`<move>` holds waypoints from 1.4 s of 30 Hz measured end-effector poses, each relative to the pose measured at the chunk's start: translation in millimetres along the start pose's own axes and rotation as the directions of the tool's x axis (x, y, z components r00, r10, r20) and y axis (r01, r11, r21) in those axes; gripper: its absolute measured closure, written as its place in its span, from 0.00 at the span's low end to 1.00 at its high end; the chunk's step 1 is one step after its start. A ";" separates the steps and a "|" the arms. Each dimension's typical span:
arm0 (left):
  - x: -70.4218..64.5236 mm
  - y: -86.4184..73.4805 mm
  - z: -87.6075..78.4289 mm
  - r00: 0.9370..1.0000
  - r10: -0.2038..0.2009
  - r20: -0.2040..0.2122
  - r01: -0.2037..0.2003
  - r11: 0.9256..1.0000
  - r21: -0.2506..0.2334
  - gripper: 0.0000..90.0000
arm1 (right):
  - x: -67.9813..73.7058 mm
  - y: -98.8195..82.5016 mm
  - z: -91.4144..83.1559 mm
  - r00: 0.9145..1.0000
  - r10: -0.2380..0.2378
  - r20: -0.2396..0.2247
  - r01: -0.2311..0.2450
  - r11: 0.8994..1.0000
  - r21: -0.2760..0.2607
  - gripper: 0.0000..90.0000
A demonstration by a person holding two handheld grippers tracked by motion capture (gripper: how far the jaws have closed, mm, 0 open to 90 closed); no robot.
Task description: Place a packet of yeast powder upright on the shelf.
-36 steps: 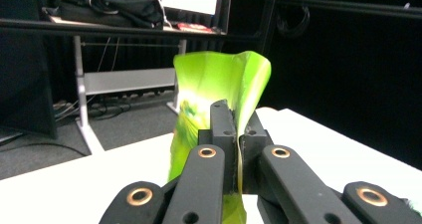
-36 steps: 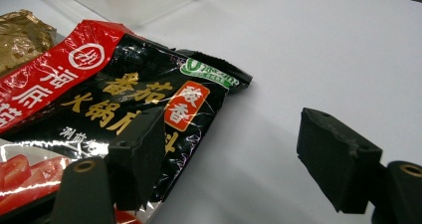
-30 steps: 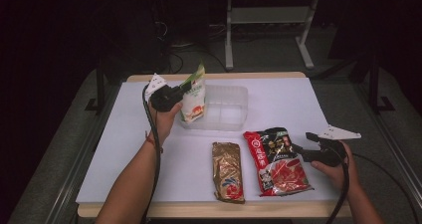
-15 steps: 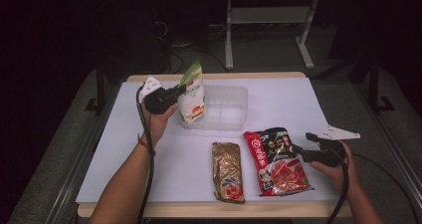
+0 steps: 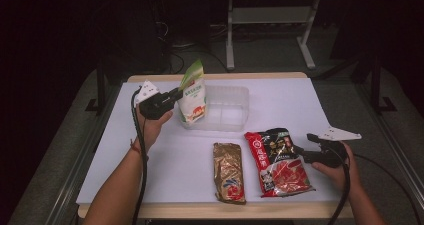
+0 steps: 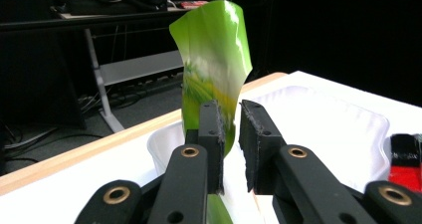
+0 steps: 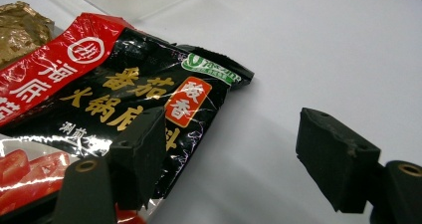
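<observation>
Left gripper view: left tool (image 6: 230,134) opening off green pouch (image 6: 214,69).

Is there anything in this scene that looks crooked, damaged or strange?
Only one thing: the green-topped pouch stands at the left end of the clear tub, leaning, its top curled over. The gold packet and red-and-black packet lie flat on the table. Nothing is spilled.
</observation>
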State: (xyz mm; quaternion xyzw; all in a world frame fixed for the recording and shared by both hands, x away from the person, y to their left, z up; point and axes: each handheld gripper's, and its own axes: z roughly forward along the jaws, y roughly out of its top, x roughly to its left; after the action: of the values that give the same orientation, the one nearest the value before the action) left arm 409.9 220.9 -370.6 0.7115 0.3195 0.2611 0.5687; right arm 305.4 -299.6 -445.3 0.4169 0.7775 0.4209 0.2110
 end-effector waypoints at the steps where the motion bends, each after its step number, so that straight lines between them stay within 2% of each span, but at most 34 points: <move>1: -0.3 -0.6 -0.8 1.000 0.000 0.001 0.000 1.000 -0.002 0.87 | 0.0 0.0 -0.2 1.000 0.001 -0.001 -0.001 1.000 -0.001 0.30; 7: -3.4 -3.6 -10.8 1.000 0.021 -0.002 -0.021 1.000 -0.004 0.81 | 0.4 0.0 -0.2 1.000 -0.001 -0.001 0.001 1.000 -0.001 0.30; 10: -5.9 -7.3 -18.5 1.000 0.014 0.028 -0.013 1.000 -0.011 0.80 | 0.5 0.0 -0.4 1.000 -0.002 -0.001 0.002 1.000 -0.001 0.30; 15: -14.9 -14.1 -30.5 0.998 0.015 0.054 -0.015 1.000 -0.004 0.72 | 0.5 -0.1 -0.5 1.000 0.000 0.000 0.000 1.000 -0.001 0.30; 19: -23.8 -17.7 -33.8 0.994 0.008 0.107 -0.011 1.000 0.022 0.68 | 0.8 0.4 -0.7 1.000 -0.005 0.002 0.005 1.000 -0.001 0.30; 22: -34.4 -22.0 -32.4 0.985 0.001 0.175 -0.009 0.999 0.050 0.65 | 1.6 0.8 -0.5 1.000 -0.006 0.002 0.006 1.000 0.000 0.30; 24: -40.9 -25.1 -29.8 0.978 0.007 0.209 -0.023 0.997 0.075 0.61 | 2.3 1.0 -0.7 1.000 -0.008 0.001 0.008 1.000 -0.001 0.30; 26: -46.4 -28.4 -26.3 0.969 -0.001 0.246 -0.023 0.995 0.097 0.59 | 2.0 0.9 -0.7 1.000 -0.009 0.001 0.009 1.000 -0.001 0.30; 31: -57.4 -36.0 -15.9 0.953 -0.010 0.302 -0.040 0.987 0.157 0.55 | 1.9 0.7 -1.7 1.000 -0.011 0.001 0.011 1.000 -0.003 0.30; 33: -60.6 -39.3 -11.5 0.945 -0.033 0.327 -0.027 0.983 0.179 0.54 | 1.8 0.5 -1.8 1.000 -0.010 0.001 0.010 1.000 -0.002 0.30; 35: -62.9 -43.2 -6.9 0.937 -0.051 0.344 -0.022 0.979 0.204 0.49 | 1.9 0.4 -1.8 1.000 -0.012 0.000 0.012 1.000 -0.002 0.30; 36: -63.5 -45.5 -4.2 0.930 -0.067 0.360 -0.013 0.976 0.215 0.47 | 1.9 0.4 -1.8 1.000 -0.014 0.000 0.014 1.000 -0.001 0.30; 37: -64.5 -47.8 -0.9 0.922 -0.089 0.376 -0.003 0.971 0.237 0.46 | 2.0 0.3 -1.9 1.000 -0.014 0.000 0.014 1.000 -0.001 0.30; 39: -66.8 -52.4 5.3 0.911 -0.125 0.393 0.013 0.961 0.275 0.41 | 2.4 0.2 -2.1 1.000 -0.015 0.000 0.015 1.000 0.000 0.30; 40: -68.7 -55.0 9.3 0.903 -0.139 0.406 0.013 0.954 0.298 0.39 | 2.6 0.0 -2.2 1.000 -0.015 0.001 0.015 1.000 0.001 0.30; 41: -70.7 -56.8 12.7 0.901 -0.143 0.410 0.011 0.951 0.309 0.37 | 3.0 -0.3 -2.5 1.000 -0.013 0.001 0.013 1.000 0.003 0.30; 42: -71.8 -58.0 15.0 0.901 -0.145 0.408 0.009 0.948 0.318 0.36 | 3.1 -0.6 -2.8 1.000 -0.016 0.001 0.016 1.000 0.003 0.30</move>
State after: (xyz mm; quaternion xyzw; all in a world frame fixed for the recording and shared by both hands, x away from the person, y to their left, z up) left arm 364.4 165.9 -431.1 0.8179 0.2525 0.0234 0.5165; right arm 301.4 -298.6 -444.1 0.4114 0.7813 0.4178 0.2140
